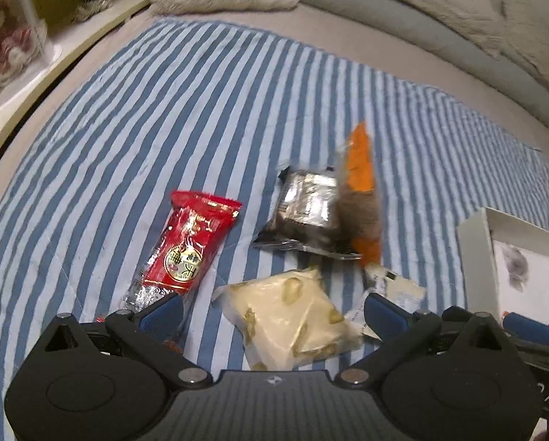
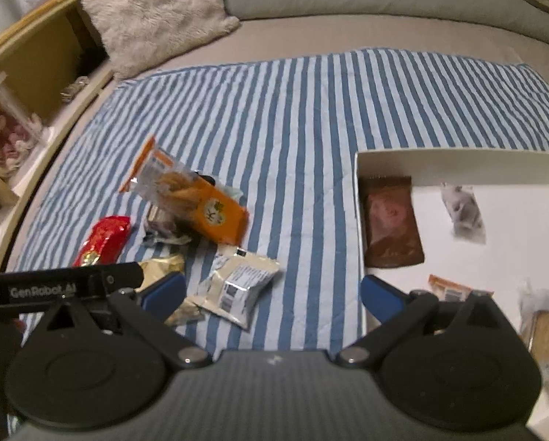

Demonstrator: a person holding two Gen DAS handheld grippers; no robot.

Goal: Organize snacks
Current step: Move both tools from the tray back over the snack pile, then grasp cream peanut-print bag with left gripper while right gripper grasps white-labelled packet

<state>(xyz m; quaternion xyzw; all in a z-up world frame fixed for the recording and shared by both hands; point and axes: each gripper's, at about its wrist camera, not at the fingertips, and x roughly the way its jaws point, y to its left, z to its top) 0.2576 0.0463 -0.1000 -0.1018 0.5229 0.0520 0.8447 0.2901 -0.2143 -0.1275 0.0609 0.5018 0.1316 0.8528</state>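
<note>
Snack-sorting, live. Looking down the left gripper (image 1: 272,303): hanging low over the striped cloth (image 1: 201,110), spread wide, gripping nothing. Straddling the pale yellow packet (image 1: 289,316) already, sitting dead ahead at 12 o'clock, right between the two blue fingertips (image 1: 164,310). Lying slantwise too, with its long side running roughly from 10 o'clock towards 4 o'clock, so probably needing a slight twist of the wrist before pinching across the narrow way.

Passing the red packet (image 1: 190,246) at 11 o'clock, touching the left fingertip's side, and the dark foil packet (image 1: 303,209) further out at 12, overlapped by the orange packet (image 1: 360,183), too blurred here for reading its pose.

Switching to the right gripper (image 2: 272,281): likewise gaping, carrying nothing, hovering over the near-left corner of the white box (image 2: 458,161). Seeing the silver-white packet (image 2: 237,286) just left of centre at about 11 o'clock, close in.

Judging the left side as far better placed for the pale packet, then needing a carry towards 3 o'clock to reach the box. Watching for the red wrapper getting nipped along with it.
</note>
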